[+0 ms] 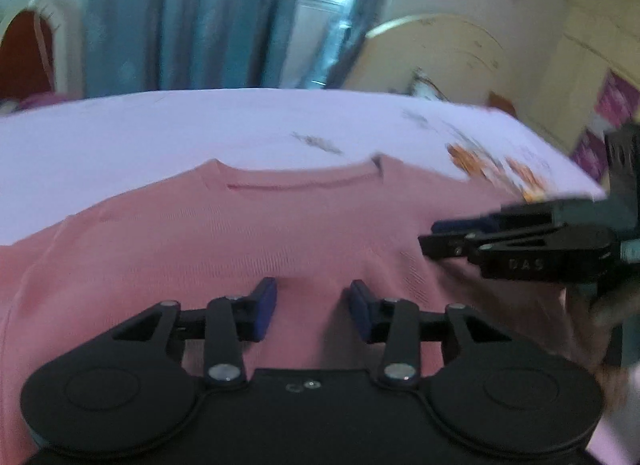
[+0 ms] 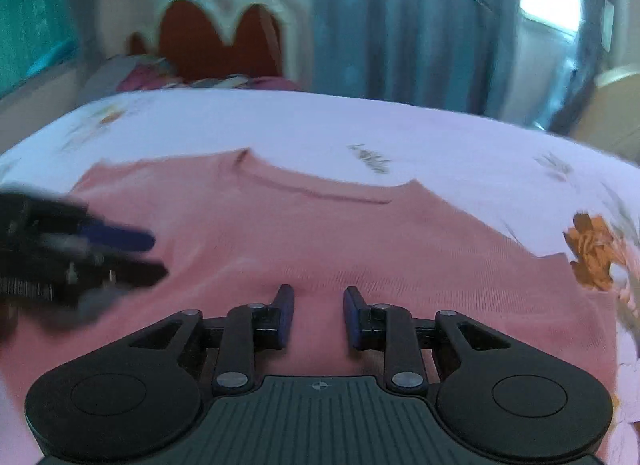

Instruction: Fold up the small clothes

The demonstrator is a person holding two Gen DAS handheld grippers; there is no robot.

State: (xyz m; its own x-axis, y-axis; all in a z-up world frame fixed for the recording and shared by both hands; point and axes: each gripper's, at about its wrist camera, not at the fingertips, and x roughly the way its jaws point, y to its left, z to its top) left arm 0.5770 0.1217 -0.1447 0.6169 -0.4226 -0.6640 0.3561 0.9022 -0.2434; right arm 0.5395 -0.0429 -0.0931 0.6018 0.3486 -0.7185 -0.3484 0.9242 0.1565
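Your top [image 1: 240,233] is plain pink; the bedsheet [image 1: 160,133] pale lilac with orange flowers; curtains [image 2: 400,33] blue.

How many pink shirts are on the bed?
1. The pink shirt lies spread flat on the bed, collar at the far end, under both open grippers. Its near edge is hidden.
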